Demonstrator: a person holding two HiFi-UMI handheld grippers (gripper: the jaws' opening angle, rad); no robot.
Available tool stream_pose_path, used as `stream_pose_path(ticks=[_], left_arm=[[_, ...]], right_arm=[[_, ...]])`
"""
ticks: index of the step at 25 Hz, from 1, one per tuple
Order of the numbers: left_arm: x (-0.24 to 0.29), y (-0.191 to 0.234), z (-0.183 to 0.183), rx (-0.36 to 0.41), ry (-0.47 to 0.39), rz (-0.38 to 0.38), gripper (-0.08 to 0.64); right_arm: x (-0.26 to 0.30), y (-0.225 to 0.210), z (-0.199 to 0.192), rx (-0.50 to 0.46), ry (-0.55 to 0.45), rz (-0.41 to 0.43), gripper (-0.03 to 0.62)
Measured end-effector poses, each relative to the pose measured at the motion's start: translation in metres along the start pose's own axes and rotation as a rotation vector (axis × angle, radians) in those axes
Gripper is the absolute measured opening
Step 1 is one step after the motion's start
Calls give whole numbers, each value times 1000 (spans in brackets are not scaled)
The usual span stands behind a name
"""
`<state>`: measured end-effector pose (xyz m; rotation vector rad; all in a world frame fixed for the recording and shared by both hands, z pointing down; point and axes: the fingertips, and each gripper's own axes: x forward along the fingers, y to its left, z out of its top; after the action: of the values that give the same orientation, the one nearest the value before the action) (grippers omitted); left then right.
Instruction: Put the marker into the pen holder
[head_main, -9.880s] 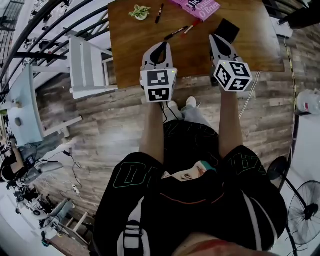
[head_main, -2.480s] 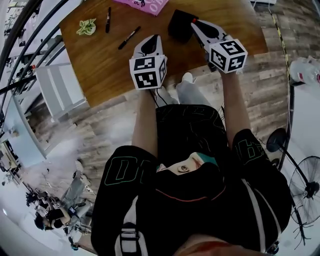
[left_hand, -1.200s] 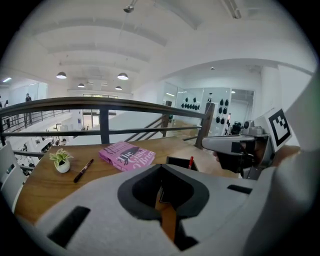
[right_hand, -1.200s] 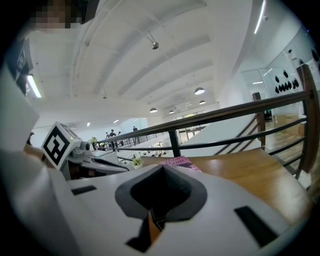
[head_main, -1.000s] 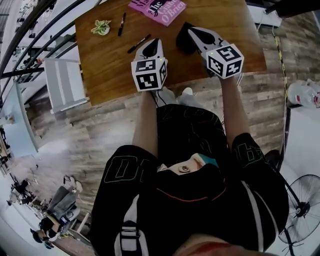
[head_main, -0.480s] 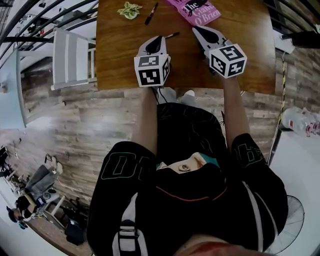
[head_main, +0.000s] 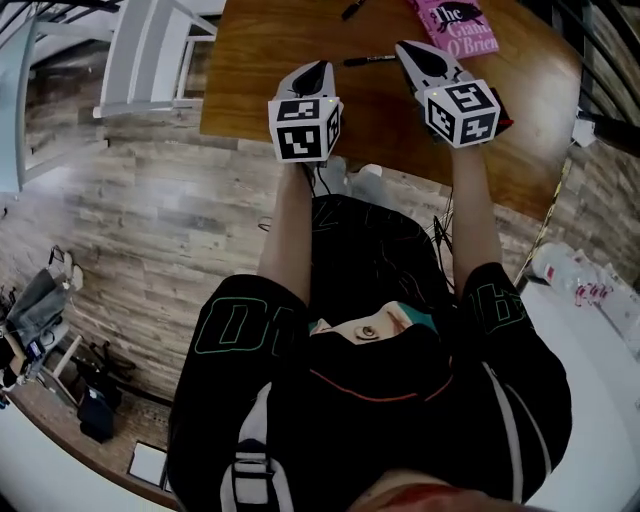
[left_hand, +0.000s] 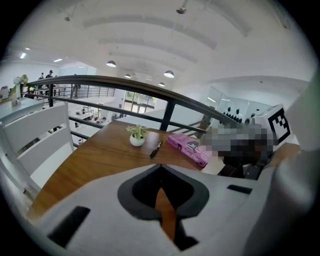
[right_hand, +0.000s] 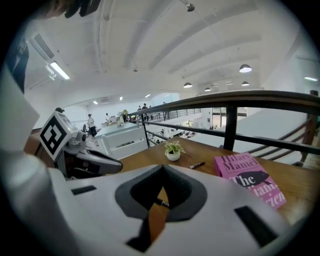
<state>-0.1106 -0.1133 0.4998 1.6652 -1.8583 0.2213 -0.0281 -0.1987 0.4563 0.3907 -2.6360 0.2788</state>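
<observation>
pink bk (head_main: 455, 25) "the giant, o'brien" nr marker (head_main: 370, 61)

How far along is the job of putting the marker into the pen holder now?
Done: nothing visible; I cannot make out the pen holder. In hand: nothing, since the left gripper and right gripper are both shut and empty above the table. Left: one marker lies between the grippers, a second marker near the small plant.
</observation>
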Motion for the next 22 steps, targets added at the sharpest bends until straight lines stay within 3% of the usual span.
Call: stream_pose_path(ticks=[6, 17, 22], left_arm=[[0, 26, -8, -54, 6, 21, 6], [2, 59, -24, -133, 15, 32, 6], [4, 73, -29, -160, 16, 29, 6]], right_arm=[[35, 8, -15, -80, 114, 21, 6], [73, 36, -61, -360, 355, 96, 6], [87, 45, -75, -429, 428, 117, 6]])
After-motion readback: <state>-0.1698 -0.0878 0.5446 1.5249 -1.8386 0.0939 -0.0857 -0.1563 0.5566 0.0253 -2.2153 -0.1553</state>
